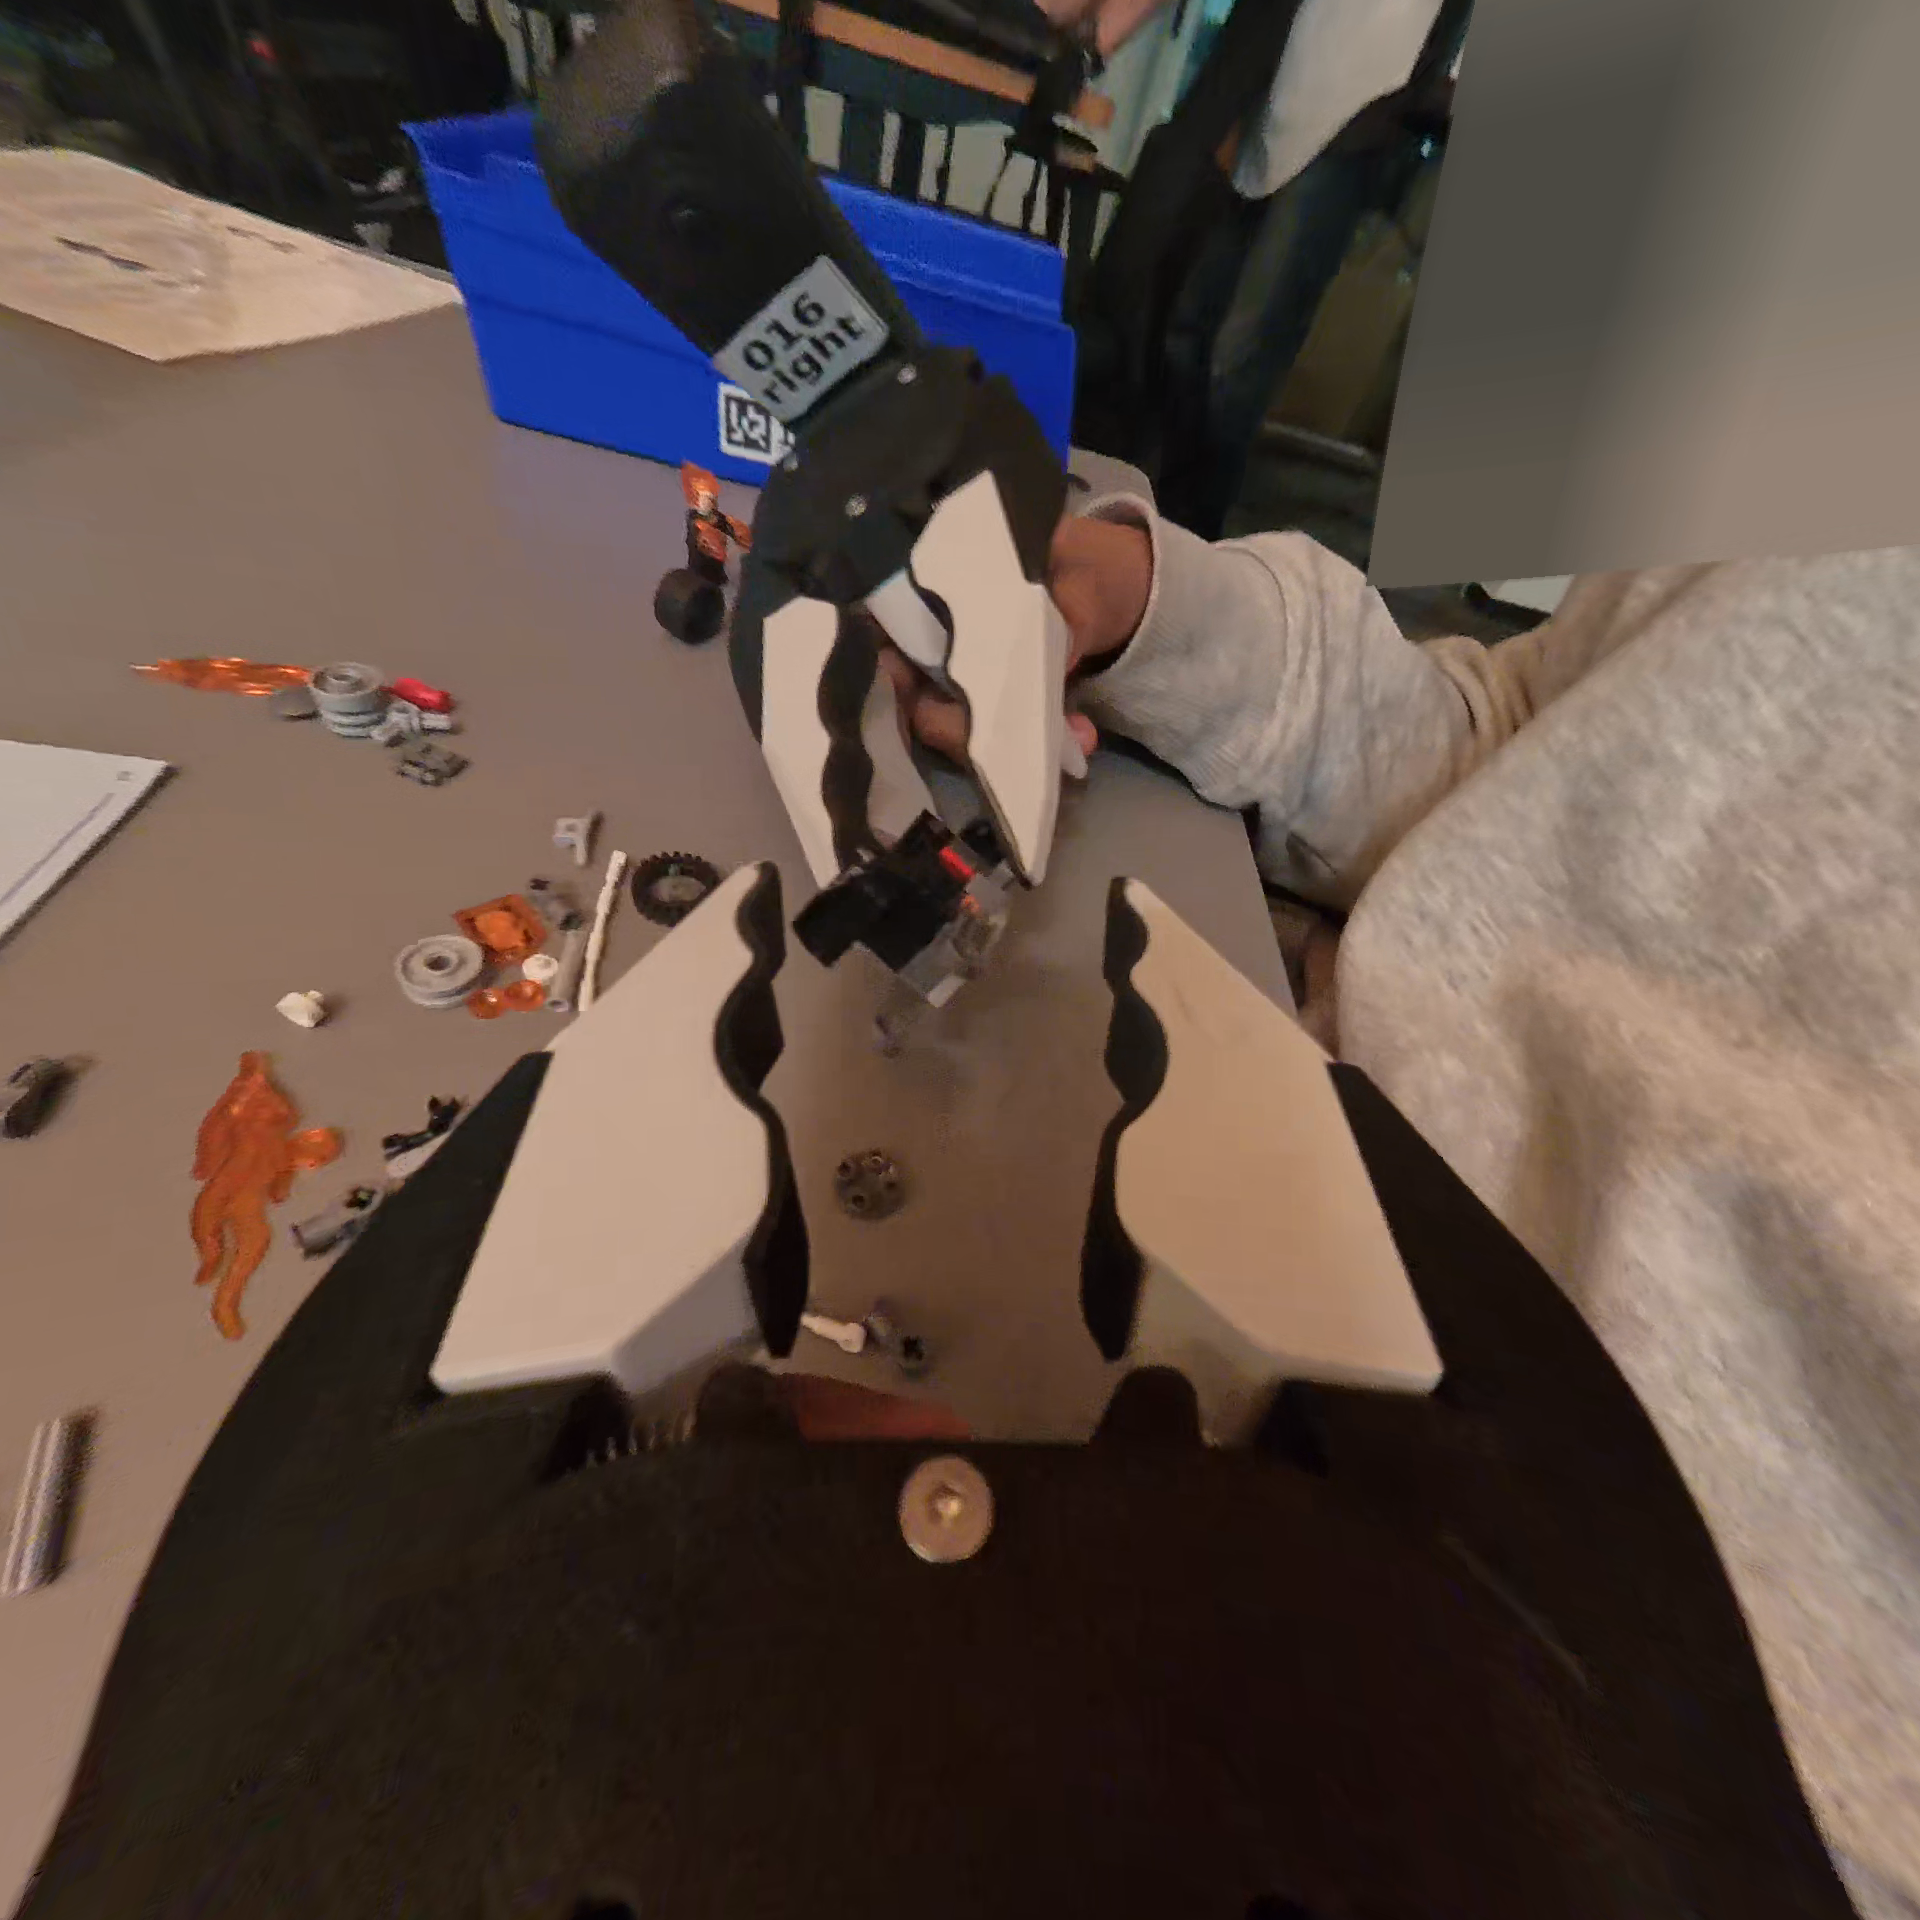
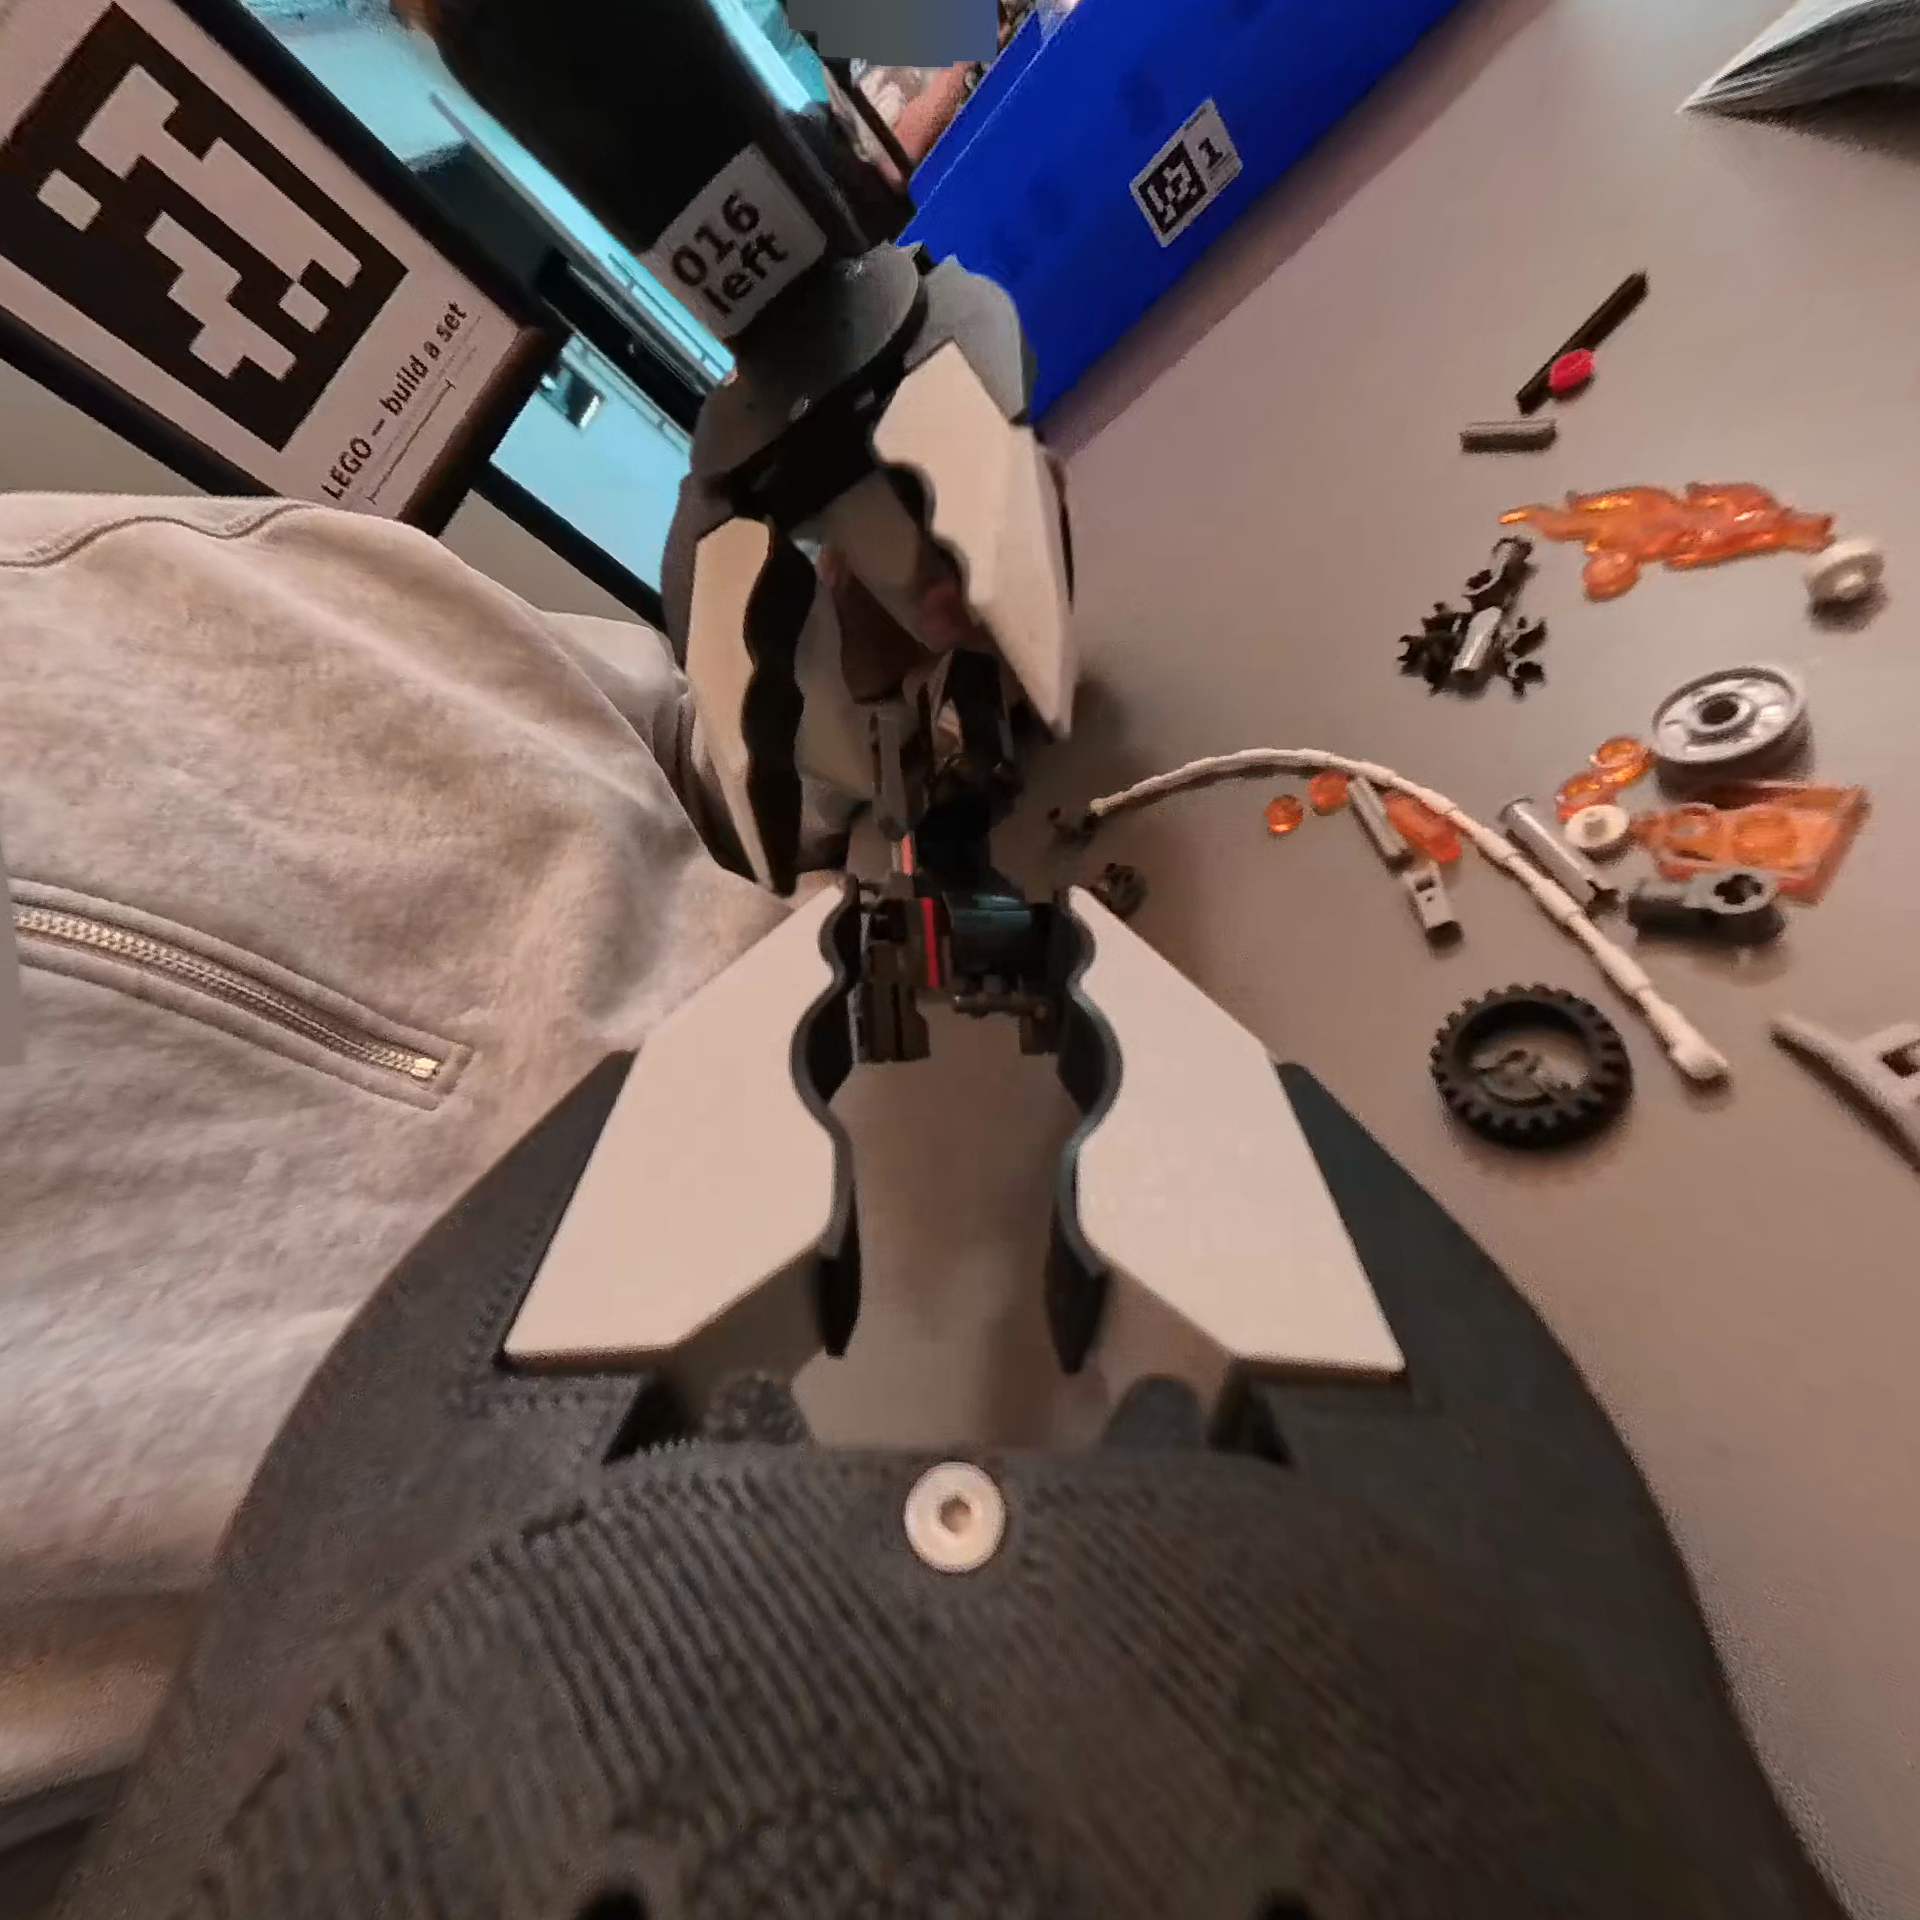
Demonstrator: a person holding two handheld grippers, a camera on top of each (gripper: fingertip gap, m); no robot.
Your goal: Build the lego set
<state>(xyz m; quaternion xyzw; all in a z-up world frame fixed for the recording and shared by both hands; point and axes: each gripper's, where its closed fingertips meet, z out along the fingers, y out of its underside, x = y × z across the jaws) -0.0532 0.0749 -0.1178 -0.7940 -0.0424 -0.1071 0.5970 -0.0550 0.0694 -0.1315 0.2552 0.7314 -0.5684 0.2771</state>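
A small black and grey lego assembly with a red stripe (image 1: pixel 894 914) is held just above the grey table (image 1: pixel 312 540). My right gripper (image 2: pixel 951 909) is shut on the assembly (image 2: pixel 935 956) at its fingertips. In the left wrist view the right gripper (image 1: pixel 925 873) comes down from the top, tilted. My left gripper (image 1: pixel 945 883) is open, its tips on either side of the assembly and not touching it. In the right wrist view the left gripper (image 2: pixel 914 795) stands open over the far end of the assembly. A dark round stud piece (image 1: pixel 869 1182) lies on the table between the left fingers.
Loose parts lie to the left: orange flame pieces (image 1: pixel 244 1174), grey hubs (image 1: pixel 442 971), a black tyre (image 1: pixel 675 883), a white chain (image 2: pixel 1455 821). A minifigure (image 1: pixel 712 530) stands by a blue bin (image 1: pixel 582 312). A booklet (image 1: pixel 52 821) lies at the left edge. A person's grey sleeve (image 1: pixel 1299 675) fills the right. Left and right tips are no more than a few centimetres apart.
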